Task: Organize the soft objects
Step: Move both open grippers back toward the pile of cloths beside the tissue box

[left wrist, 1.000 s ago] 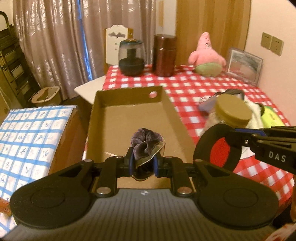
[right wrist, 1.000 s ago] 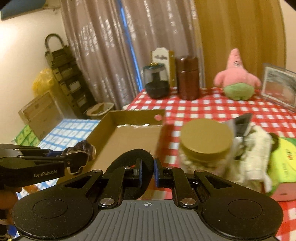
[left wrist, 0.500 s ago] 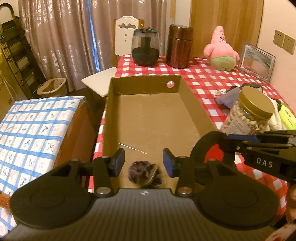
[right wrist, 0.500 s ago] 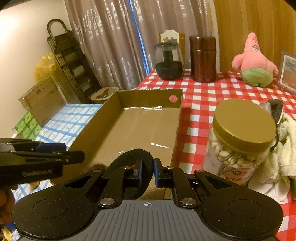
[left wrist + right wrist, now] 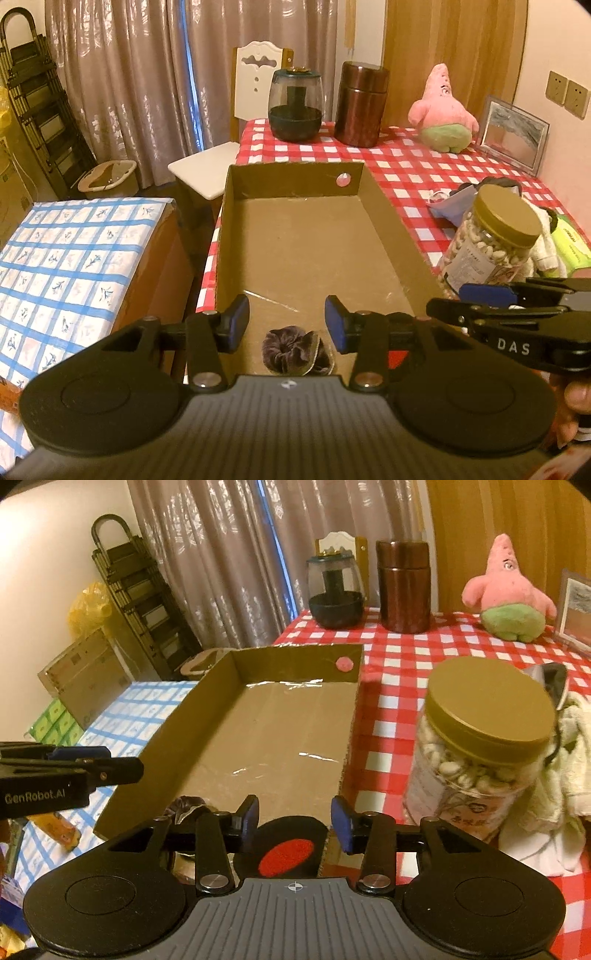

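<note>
Red checkered tablecloth [image 5: 406,173] is carrying your cardboard box [image 5: 295,236]; your left gripper [image 5: 287,323] is gaping over the purple scrunchie [image 5: 290,350], right gripper [image 5: 294,819] gaping over the black-and-red pad [image 5: 286,849].

A home dining room: curtains [image 5: 147,74], checked tablecloth [image 5: 424,173], plush toy [image 5: 441,110].
</note>
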